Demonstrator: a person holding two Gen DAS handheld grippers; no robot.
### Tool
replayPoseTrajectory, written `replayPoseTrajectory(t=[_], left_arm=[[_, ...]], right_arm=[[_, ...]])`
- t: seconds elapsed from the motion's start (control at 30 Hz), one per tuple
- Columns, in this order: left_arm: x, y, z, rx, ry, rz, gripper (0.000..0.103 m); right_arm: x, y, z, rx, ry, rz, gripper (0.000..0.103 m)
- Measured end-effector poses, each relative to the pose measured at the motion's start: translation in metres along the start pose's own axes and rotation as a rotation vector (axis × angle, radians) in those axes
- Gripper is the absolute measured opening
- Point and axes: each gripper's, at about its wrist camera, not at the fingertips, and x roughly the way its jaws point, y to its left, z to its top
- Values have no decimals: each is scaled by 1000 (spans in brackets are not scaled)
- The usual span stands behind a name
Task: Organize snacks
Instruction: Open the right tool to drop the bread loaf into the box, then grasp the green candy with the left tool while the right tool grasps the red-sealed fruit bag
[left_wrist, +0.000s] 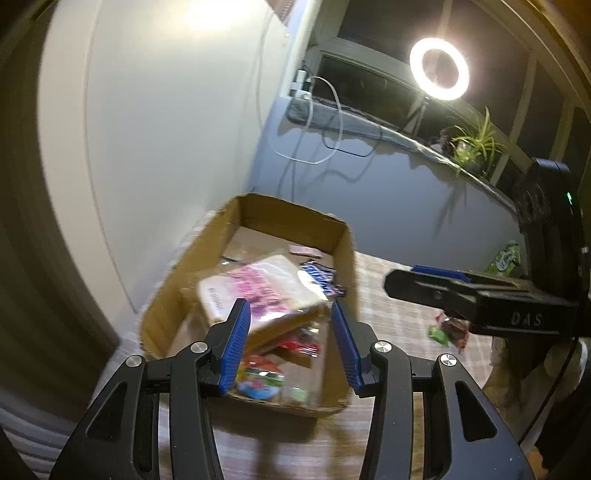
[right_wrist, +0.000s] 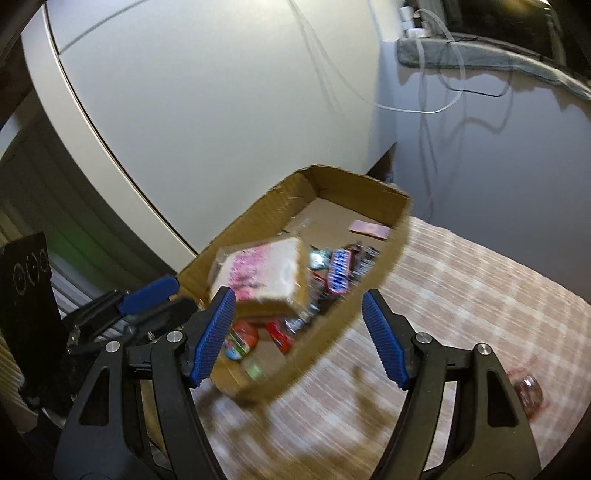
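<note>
An open cardboard box (left_wrist: 349, 254) (right_wrist: 388, 243) stands on a checked tablecloth and holds several snacks. A cream packet with pink print (left_wrist: 258, 288) (right_wrist: 258, 273) lies on top, with a blue bar (left_wrist: 321, 278) (right_wrist: 340, 271) and red packets beside it. My left gripper (left_wrist: 290, 345) is open and empty, hovering over the box's near end. My right gripper (right_wrist: 299, 338) is open and empty above the box's near right wall. The right gripper also shows in the left wrist view (left_wrist: 443, 286), and the left gripper in the right wrist view (right_wrist: 147, 299).
Loose snacks lie on the cloth right of the box: a red-and-green wrapper (left_wrist: 448, 330), a green packet (left_wrist: 504, 260), and a dark red wrapped sweet (right_wrist: 528, 393). A white cabinet stands left of the box. A ring light (left_wrist: 439, 68), a plant (left_wrist: 474, 146) and cables are on the far sill.
</note>
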Motion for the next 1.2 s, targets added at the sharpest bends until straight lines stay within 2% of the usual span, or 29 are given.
replayPoseTrajectory(t=[0.13, 0.3, 0.5, 0.6, 0.73, 0.97, 1.13, 1.2], left_arm=[[6, -20, -4, 33, 16, -32, 44], [17, -46, -8, 65, 42, -78, 44], [34, -79, -16, 110, 90, -131, 44], [45, -98, -20, 135, 119, -156, 44], [61, -123, -27, 172, 162, -185, 44], [97, -156, -45, 203, 270, -240, 44], [113, -171, -53, 221, 314, -261, 44], [120, -174, -54, 223, 328, -264, 40]], right_arm=[[-27, -25, -25, 29, -38, -41, 74], [-64, -70, -59, 65, -66, -150, 74], [-95, -133, -87, 142, -63, -268, 74], [-104, -159, -95, 169, -56, -298, 74], [-103, -177, -99, 158, -25, -289, 74], [-74, -177, -95, 69, 47, -242, 74], [-49, -177, -90, 10, 107, -235, 61], [-42, -180, -90, -1, 122, -238, 61]])
